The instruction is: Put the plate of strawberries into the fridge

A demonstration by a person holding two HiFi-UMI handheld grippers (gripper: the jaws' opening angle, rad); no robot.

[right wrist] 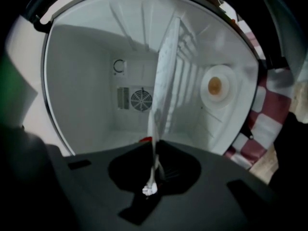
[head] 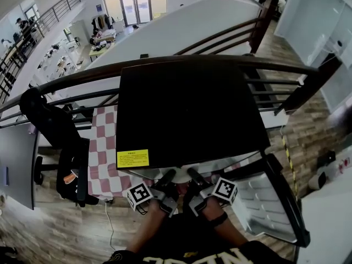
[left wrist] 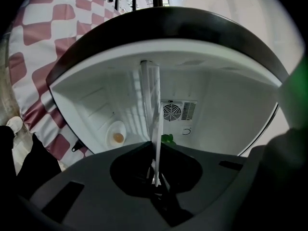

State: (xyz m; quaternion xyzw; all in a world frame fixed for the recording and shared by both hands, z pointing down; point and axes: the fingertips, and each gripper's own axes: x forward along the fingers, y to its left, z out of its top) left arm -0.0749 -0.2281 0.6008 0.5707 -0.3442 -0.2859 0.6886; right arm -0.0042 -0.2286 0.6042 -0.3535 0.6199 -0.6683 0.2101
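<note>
We hold: one white plate [left wrist: 155, 105], edge-on, clamped at its rim by left gripper [head: 166, 176] and right gripper [head: 193, 176] alike (strawberry [right wrist: 145, 139] barely peeking), facing the open fridge [left wrist: 226, 114].

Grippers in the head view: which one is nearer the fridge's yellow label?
The left gripper: the yellow label lies just beyond its marker cube, while the right gripper sits further over, toward the open fridge door.
</note>
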